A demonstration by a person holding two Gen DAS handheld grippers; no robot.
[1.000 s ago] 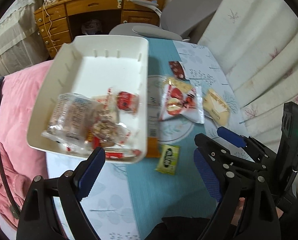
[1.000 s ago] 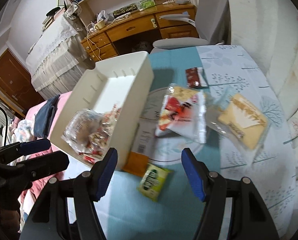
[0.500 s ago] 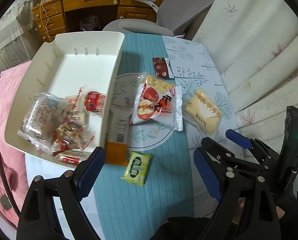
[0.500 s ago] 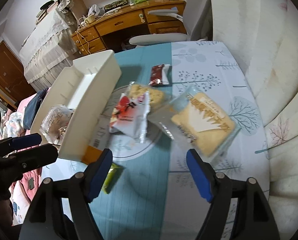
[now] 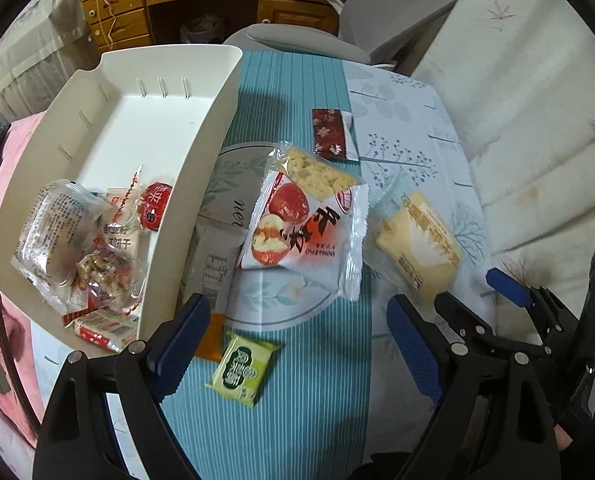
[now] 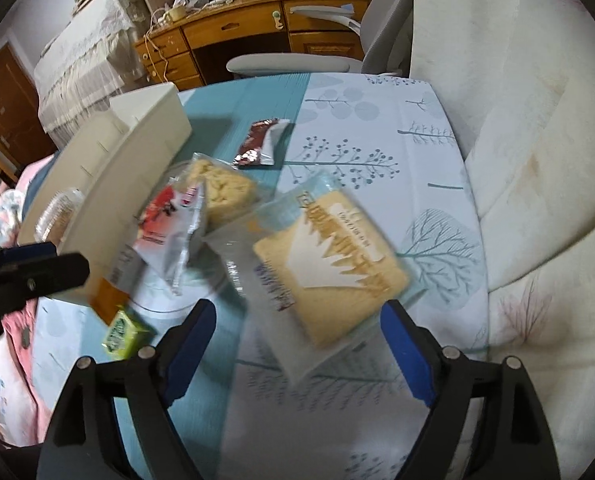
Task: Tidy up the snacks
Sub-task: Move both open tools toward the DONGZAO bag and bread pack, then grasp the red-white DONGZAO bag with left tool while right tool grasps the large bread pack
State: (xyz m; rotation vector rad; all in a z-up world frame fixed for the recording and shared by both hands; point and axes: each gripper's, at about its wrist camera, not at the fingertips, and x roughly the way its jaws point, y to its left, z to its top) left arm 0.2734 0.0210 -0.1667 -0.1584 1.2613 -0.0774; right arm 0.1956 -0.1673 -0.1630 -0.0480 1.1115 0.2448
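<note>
A white tray [image 5: 201, 152] sits at the table's left and holds several wrapped snacks [image 5: 77, 236]. On the table lie a red-and-white packet [image 5: 309, 232], a clear-wrapped yellow cake [image 5: 417, 240], a dark red packet [image 5: 331, 134], a small green packet [image 5: 241, 368] and a grey-orange bar [image 5: 211, 276]. My left gripper [image 5: 293, 348] is open and empty above the green packet. My right gripper [image 6: 297, 344] is open and empty, just in front of the yellow cake [image 6: 333, 260]. It shows in the left wrist view [image 5: 477, 300].
A grey office chair [image 6: 293, 62] stands at the table's far end, with a wooden desk [image 6: 241, 28] behind. A cream cushioned backrest [image 6: 537, 160] runs along the right. Pink bedding [image 5: 1, 280] lies left of the table. The tray's corner overhangs the table's left edge.
Both grippers have moved right and closer over the table. The right gripper swung from the green packet toward the yellow cake. Both stayed open.
</note>
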